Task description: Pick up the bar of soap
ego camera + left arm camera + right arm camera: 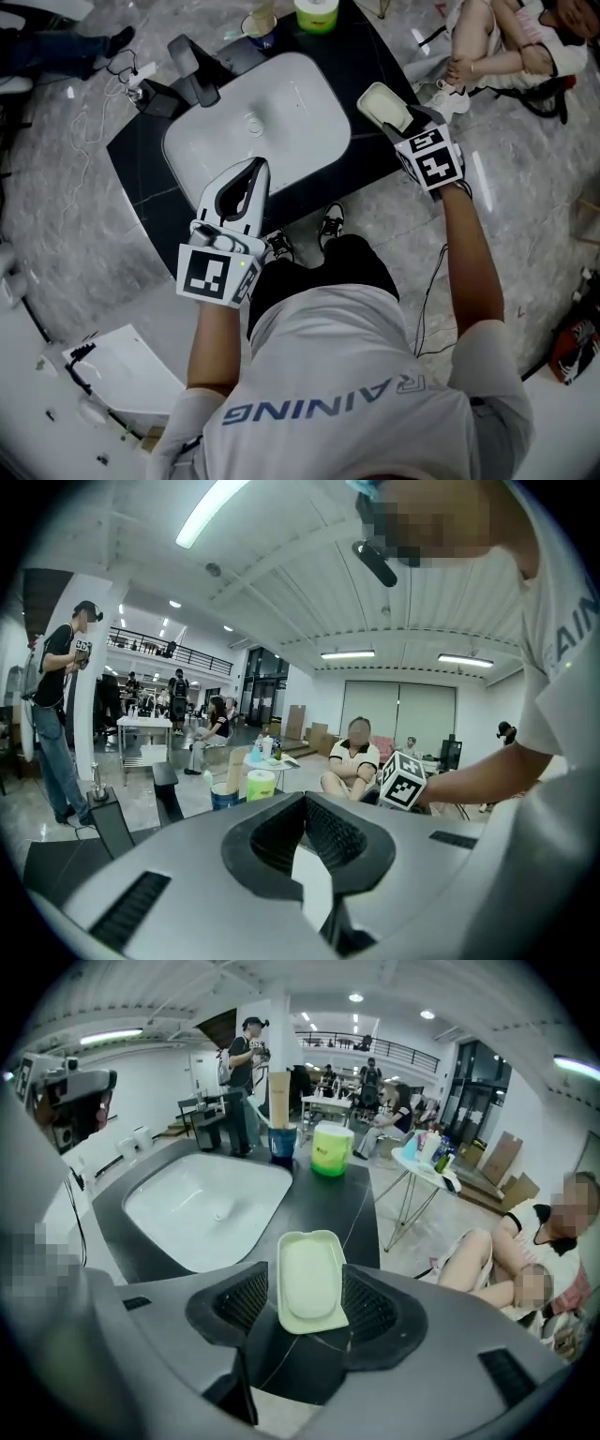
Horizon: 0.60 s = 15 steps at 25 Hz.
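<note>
Right claw (307,1299), jaws apart, soap bar (309,1274) between.

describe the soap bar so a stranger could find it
Find the black counter with the white sink. Right of it lies a flat pale green dish, apart from the far green tub; the soap is the rounded bar inside.

Head view: high over the person's shoulders, facing steeply down on the glossy black table (370,56) and white oval sink (258,117). View on the left tool (251,178): low, near level, facing across the room. View on the right tool (401,117): close, tilted down over table and sink. Shared by all three: lime-green round tub (316,13).
</note>
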Each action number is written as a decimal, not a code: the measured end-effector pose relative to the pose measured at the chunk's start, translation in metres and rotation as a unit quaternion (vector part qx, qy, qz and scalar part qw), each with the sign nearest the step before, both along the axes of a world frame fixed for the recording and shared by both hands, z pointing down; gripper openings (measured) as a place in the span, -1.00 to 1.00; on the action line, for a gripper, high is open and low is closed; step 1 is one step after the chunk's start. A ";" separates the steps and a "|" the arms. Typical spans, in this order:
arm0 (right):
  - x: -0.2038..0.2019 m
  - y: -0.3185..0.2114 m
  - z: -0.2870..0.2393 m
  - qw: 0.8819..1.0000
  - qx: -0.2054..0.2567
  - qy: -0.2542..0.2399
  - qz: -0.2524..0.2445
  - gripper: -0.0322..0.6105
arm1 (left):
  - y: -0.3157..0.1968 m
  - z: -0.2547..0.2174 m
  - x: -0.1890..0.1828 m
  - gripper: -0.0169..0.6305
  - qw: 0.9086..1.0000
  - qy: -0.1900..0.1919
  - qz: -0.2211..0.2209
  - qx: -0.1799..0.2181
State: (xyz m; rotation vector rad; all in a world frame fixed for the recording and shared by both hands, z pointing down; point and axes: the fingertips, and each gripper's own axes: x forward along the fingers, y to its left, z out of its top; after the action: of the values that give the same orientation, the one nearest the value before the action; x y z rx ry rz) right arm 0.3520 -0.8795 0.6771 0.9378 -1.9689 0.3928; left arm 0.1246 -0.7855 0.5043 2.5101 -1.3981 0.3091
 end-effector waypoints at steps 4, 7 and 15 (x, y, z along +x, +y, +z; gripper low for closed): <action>-0.002 -0.012 0.031 0.998 -0.043 0.022 -0.027 -0.17 | -0.014 0.012 0.013 -0.92 1.000 0.002 -0.005 -0.009; -0.006 -0.015 0.050 0.995 -0.074 0.039 -0.048 -0.15 | -0.021 0.017 0.014 -0.92 1.000 0.002 -0.010 -0.013; -0.009 -0.024 0.063 0.982 -0.171 0.049 -0.061 -0.15 | -0.024 0.037 0.012 -0.92 0.999 0.007 -0.018 -0.032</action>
State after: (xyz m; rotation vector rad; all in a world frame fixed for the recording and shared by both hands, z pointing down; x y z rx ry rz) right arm 0.3432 -0.9035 0.7402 0.6038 -1.7851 0.5809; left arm 0.1369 -0.8091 0.5417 2.4290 -1.4038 0.3219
